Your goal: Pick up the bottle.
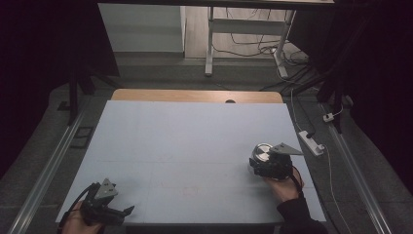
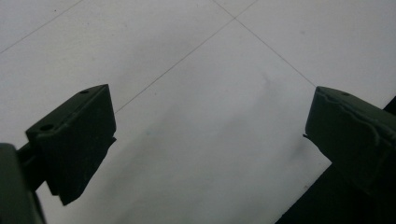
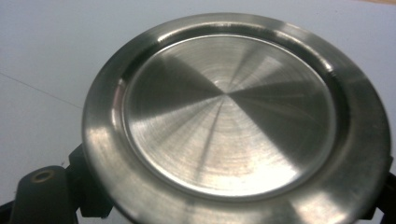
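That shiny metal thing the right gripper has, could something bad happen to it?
Maybe. The right gripper is shut on the round metal thing low down, under its wide rim, and smooth steel is slippery, so it could slide out or tip when lifted. It also sits near the right edge of the table, so a slip might send it rolling off. The left gripper is open and far away, too far to catch it.

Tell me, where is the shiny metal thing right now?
In the high view the round metal container sits near the right edge of the white table, between the fingers of the right gripper.
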`<state>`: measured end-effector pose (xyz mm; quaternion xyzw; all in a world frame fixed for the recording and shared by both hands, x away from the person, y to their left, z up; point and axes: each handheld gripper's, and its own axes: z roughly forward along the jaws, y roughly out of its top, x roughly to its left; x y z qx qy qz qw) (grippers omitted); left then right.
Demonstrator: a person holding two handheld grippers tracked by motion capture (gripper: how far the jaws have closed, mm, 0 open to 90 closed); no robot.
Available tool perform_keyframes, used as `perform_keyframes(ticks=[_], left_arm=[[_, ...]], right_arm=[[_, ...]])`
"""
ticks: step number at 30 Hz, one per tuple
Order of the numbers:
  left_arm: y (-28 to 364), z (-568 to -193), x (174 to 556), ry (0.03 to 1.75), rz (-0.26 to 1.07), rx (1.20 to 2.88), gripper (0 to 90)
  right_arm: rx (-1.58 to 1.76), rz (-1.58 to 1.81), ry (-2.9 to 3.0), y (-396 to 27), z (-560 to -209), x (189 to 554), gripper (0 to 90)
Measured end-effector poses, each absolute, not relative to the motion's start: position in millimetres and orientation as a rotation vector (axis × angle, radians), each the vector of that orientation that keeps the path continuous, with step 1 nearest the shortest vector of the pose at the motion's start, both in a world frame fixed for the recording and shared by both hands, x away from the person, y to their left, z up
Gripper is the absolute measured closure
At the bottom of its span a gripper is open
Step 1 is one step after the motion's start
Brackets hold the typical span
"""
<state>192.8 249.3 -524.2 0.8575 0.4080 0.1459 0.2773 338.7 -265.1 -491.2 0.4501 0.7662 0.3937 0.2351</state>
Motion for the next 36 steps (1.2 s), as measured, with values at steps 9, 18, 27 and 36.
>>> perform_keyframes(ticks=[9,18,27,36], left_arm=[[247,-525,193,1.093,0.399,2.315,2.7],[252,-524,193,1.114,0.376,2.269,2.0],[258,-523,194,1.126,0.334,2.206,1.3],[263,-522,195,1.130,0.304,2.173,0.9]], right_arm=[[1.219,1.123,2.052,-264,-482,334,13.7],[1.176,1.186,2.071,-253,-469,329,13.7],[1.111,1.219,2.128,-231,-464,329,13.7],[1.058,1.237,2.172,-208,-462,332,13.8]])
